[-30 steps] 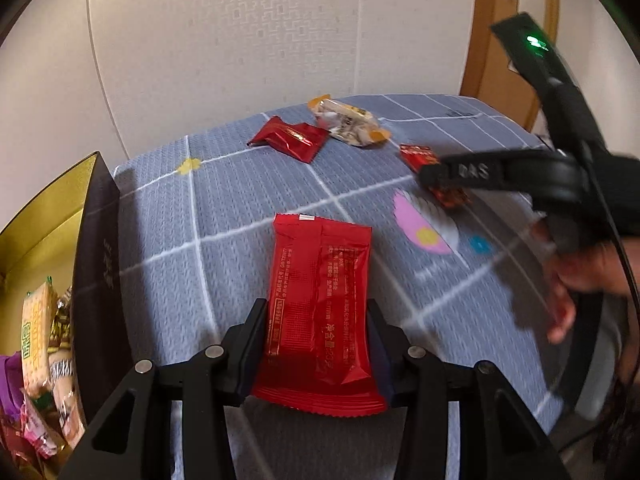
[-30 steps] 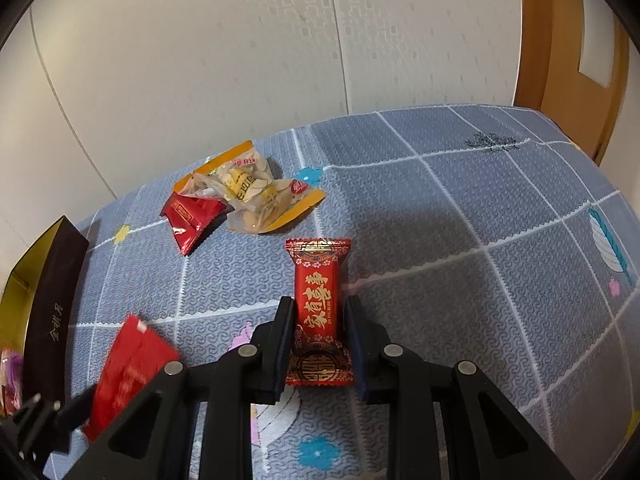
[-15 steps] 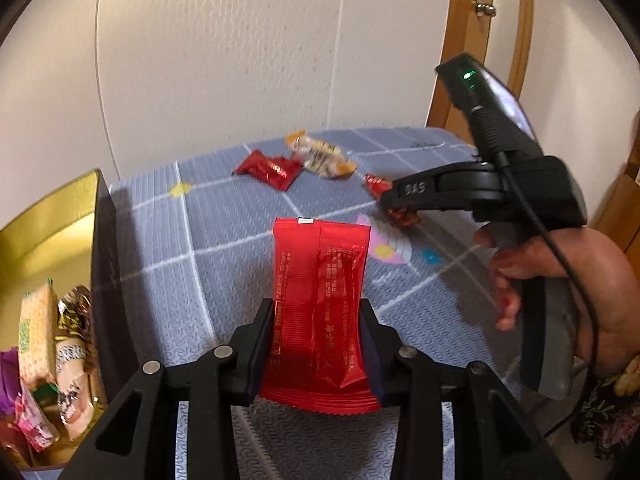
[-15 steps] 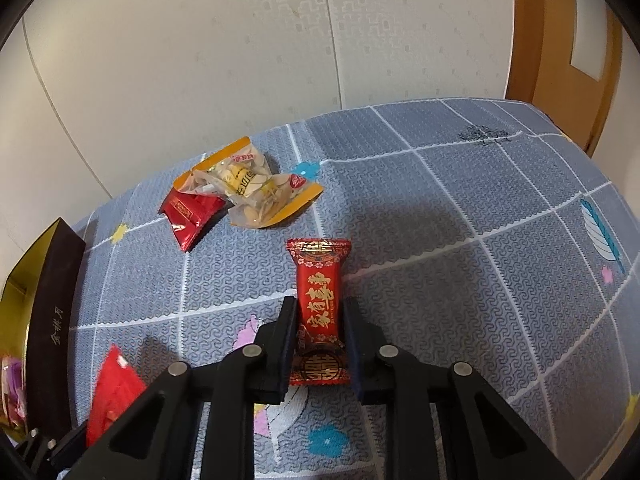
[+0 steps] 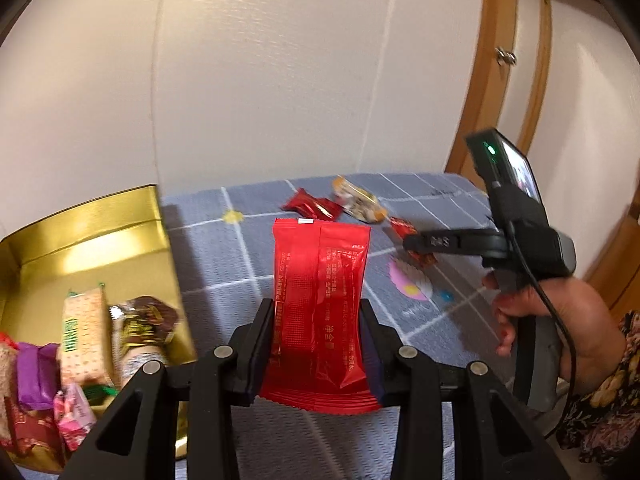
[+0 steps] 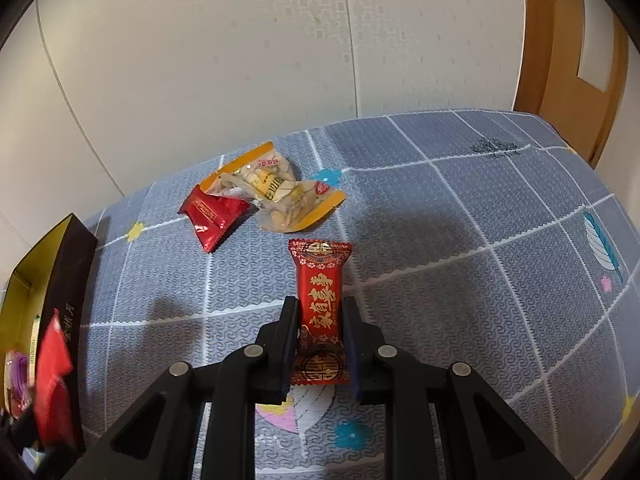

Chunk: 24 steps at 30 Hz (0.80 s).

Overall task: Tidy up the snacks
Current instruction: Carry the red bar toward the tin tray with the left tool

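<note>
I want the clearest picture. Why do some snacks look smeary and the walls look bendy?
Left wrist view: box snacks and far candies are motion-smeared. Right wrist view: sharp, except the red packet at the edge. Both: fisheye lens bends the wall.

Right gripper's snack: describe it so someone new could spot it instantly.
On the blue-grey patterned tablecloth, look at the right gripper near the camera. Its fingers clamp a small red candy packet with gold Chinese characters and an ornate gold border. The loose dark red foil packet and the clear yellow-edged packet behind it lie ungripped.
</note>
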### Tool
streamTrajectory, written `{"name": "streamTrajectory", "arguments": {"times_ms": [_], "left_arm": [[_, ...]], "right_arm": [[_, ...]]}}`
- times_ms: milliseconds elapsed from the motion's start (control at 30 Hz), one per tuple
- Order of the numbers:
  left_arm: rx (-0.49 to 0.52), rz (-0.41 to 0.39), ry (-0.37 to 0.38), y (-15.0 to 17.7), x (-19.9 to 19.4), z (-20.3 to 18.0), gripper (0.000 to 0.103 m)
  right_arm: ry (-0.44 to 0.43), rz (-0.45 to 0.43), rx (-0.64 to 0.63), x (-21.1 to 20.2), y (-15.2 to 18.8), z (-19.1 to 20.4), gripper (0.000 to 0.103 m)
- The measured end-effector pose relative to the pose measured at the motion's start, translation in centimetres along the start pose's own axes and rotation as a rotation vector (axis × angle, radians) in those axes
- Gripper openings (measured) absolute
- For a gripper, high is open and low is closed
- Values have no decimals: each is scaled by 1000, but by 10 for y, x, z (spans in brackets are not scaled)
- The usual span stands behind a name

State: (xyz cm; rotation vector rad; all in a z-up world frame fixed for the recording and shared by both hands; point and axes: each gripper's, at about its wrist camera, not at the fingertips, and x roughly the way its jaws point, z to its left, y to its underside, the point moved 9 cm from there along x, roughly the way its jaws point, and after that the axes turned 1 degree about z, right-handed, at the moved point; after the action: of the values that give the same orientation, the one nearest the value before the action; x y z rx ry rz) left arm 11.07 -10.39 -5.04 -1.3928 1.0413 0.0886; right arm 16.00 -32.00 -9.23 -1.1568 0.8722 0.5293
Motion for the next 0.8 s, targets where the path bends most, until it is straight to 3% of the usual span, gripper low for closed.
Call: {"name": "streamTrajectory", "arguments": {"times_ms": [533,700,800], "left_arm": [[-124,-41,-99,-20,-50,88,40],[-103,-28,-194,-26,-61,125,40],[-194,-19,-254,-16,-62,158,40]], "right_arm": [[-43,-28,-55,-12,-5,34,22],[-66,-27,-62,-12,-4,47,22],[-68,-25,-74,-11,-2,54,22]]}}
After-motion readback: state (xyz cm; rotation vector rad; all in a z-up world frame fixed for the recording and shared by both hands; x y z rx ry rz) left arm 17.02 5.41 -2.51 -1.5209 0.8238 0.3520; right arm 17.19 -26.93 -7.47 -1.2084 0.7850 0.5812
